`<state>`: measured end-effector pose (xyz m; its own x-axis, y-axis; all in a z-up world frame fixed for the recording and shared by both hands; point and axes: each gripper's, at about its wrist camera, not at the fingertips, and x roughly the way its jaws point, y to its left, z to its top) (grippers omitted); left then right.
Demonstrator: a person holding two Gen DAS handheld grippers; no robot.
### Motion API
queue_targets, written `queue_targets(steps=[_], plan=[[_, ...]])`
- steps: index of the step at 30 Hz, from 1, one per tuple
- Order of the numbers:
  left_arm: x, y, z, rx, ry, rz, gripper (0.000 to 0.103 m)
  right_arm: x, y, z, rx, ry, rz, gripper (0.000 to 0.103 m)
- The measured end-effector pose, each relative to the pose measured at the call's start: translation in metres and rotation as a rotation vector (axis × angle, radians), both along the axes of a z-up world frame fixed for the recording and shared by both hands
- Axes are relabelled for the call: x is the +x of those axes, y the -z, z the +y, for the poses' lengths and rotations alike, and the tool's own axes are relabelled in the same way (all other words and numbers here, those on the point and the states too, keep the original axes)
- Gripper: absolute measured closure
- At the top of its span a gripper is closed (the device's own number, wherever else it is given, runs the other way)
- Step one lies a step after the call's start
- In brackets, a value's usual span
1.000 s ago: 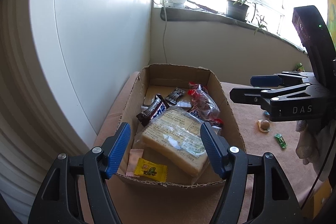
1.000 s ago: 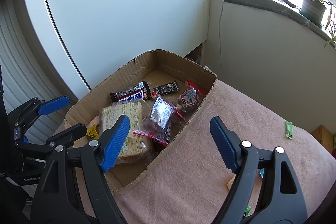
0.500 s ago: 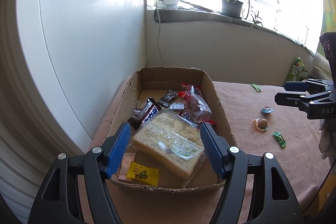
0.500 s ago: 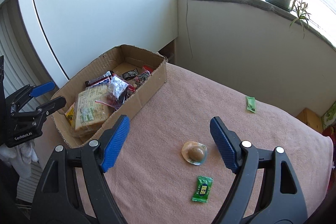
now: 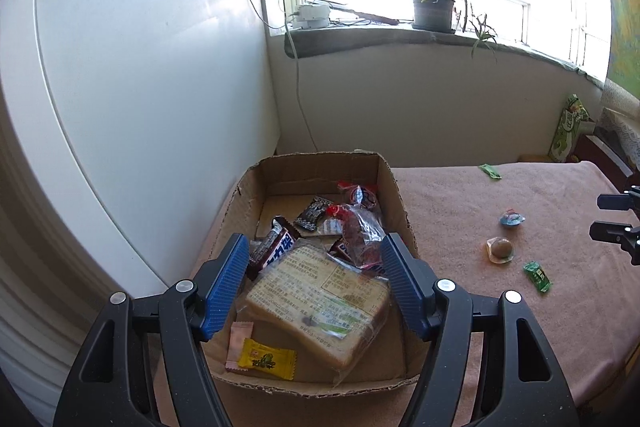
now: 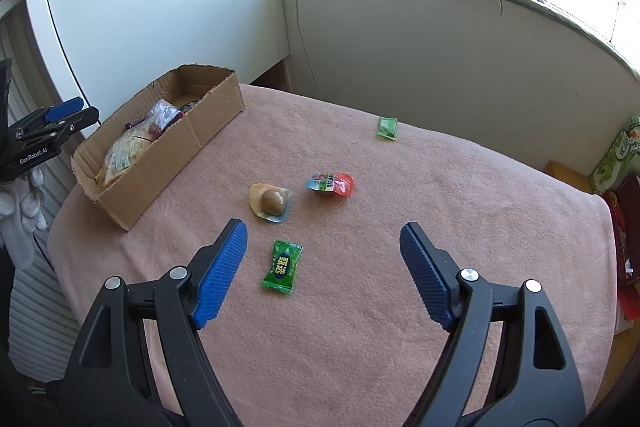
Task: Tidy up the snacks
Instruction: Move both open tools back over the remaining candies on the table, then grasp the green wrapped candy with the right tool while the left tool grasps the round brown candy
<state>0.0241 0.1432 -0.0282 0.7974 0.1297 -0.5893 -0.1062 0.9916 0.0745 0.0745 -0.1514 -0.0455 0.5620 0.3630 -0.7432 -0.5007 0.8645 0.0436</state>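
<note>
Four loose snacks are lying on the pink-covered bench [image 6: 400,267], apart from the cardboard box [image 6: 168,163].

Both grippers are standing wide with nothing between the pads: the right gripper [image 6: 322,269] is hanging low in its frame over the green candy [image 6: 282,267], the left gripper [image 5: 314,285] over the box. The box wall is hiding most contents in the right view; the bread pack [image 5: 320,303] is covering wrappers beneath.

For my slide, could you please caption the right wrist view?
Open right gripper above green candy on the pink cloth, cardboard box beyond.
</note>
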Motion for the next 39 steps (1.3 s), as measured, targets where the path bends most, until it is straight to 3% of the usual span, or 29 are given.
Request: queue_targets(steps=[4,11,17,22,25,29,32,39], plan=[[0.002,-0.008,-0.01,0.008,0.0,-0.006,0.034,-0.008,-0.004,-0.023,0.016,0.016,-0.011,0.022],[0.004,-0.026,-0.032,0.122,0.03,-0.026,0.034,-0.019,-0.014,-0.047,0.067,0.029,-0.027,0.022],[0.007,-0.031,-0.041,0.083,0.059,-0.022,0.034,-0.022,-0.011,-0.046,0.084,0.009,-0.022,0.022],[0.017,-0.015,-0.075,0.021,0.166,0.034,0.035,-0.018,0.001,-0.04,0.083,0.0,0.011,0.022],[0.028,-0.001,-0.097,-0.023,0.231,0.083,0.046,-0.013,0.012,-0.031,0.09,-0.016,0.038,0.022],[0.047,0.016,-0.122,-0.063,0.284,0.13,0.048,-0.007,0.029,-0.016,0.091,-0.035,0.078,0.022],[0.065,0.033,-0.137,-0.076,0.318,0.183,0.055,-0.002,0.041,-0.005,0.081,-0.061,0.105,0.03],[0.095,0.07,-0.148,-0.134,0.34,0.278,0.056,0.013,0.066,0.016,0.049,-0.1,0.159,0.041]])
